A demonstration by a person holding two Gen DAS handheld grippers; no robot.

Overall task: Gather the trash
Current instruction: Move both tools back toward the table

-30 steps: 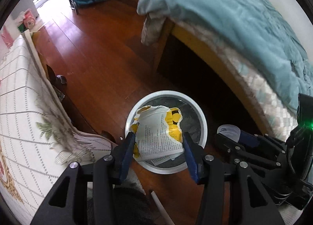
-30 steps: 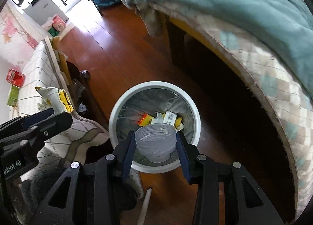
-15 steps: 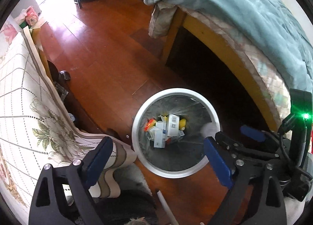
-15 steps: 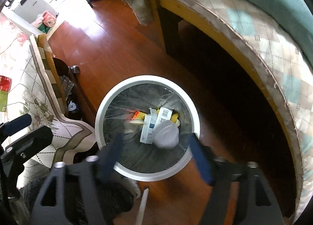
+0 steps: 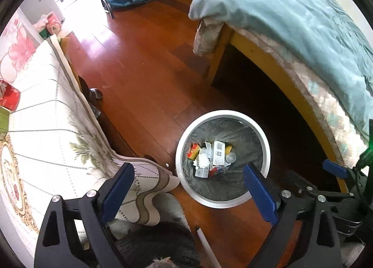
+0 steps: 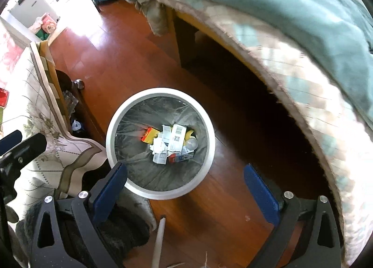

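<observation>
We see one round white plastic trash bin [image 6: 160, 143] with a crinkled grey liner at the centre of the right wrist frame, standing on glossy reddish wood floor [image 5: 144, 63]. At its bottom lies a heap of crumpled cartons and wrappers [image 6: 171, 143]. Our left claw [image 5: 186, 190] and right claw [image 6: 185, 190] both gape wide, empty, blue-padded. A rumpled teal quilt [image 5: 291, 11] fills the upper right.

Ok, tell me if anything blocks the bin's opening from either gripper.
Nothing visible does. The trash bin is uncovered, its mouth open below the right hand-held gripper and the left hand-held gripper; both are open and empty, with trash lying at the bottom.
</observation>
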